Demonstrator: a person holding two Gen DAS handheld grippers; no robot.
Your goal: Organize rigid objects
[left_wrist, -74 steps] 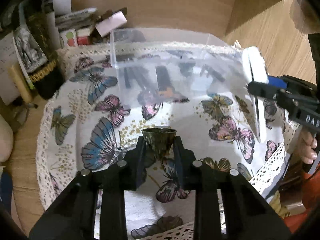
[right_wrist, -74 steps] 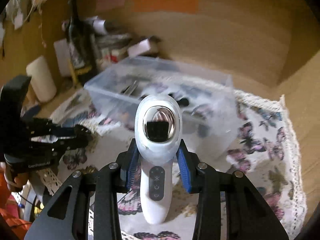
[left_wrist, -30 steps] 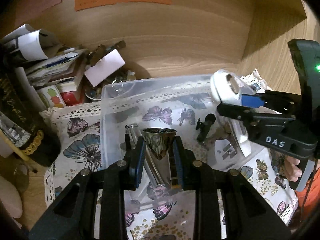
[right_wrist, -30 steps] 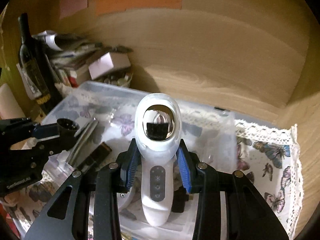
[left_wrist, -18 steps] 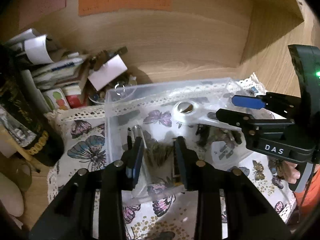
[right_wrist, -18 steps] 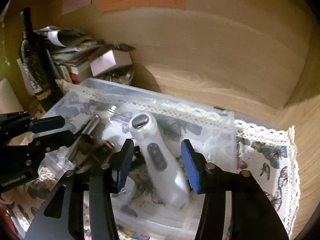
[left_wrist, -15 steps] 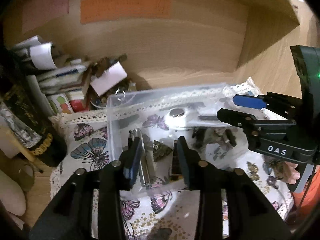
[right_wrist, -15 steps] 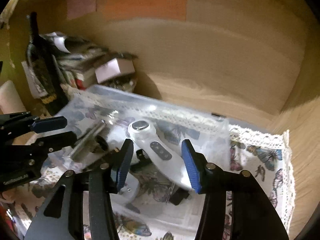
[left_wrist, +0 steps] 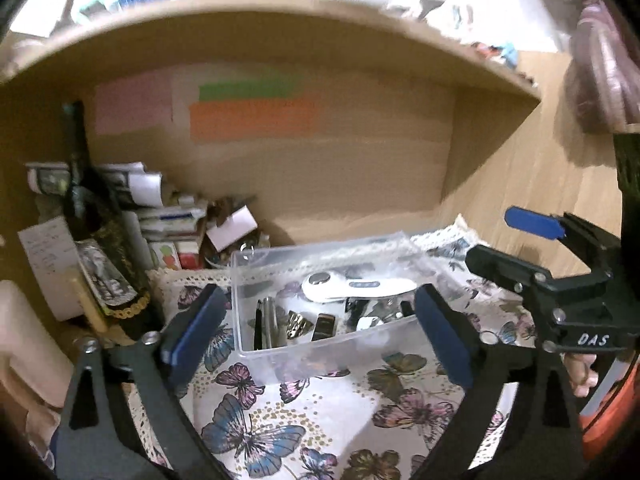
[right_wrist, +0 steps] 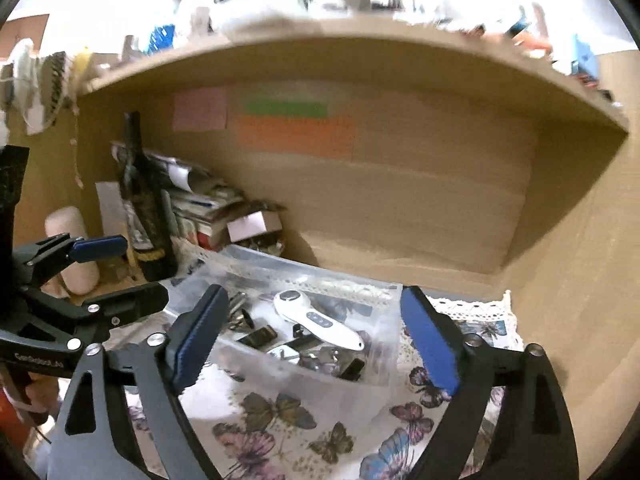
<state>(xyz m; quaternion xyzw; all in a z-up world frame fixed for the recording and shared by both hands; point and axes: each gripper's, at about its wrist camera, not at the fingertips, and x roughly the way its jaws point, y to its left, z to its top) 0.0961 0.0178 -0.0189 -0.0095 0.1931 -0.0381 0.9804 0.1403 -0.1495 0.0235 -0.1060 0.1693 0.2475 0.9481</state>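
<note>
Opening wide, the jaws of left gripper (left_wrist: 320, 336) and right gripper (right_wrist: 316, 344) grip nothing above the bin (left_wrist: 320, 354).

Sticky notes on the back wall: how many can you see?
3: a pink note at left, a green note to its right, and an orange note just below the green. All blurred.

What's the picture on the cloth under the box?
Butterflies, pink, blue and brown, on the white cloth with a lace edge. The left wrist view shows it best, under the clear box.
</note>
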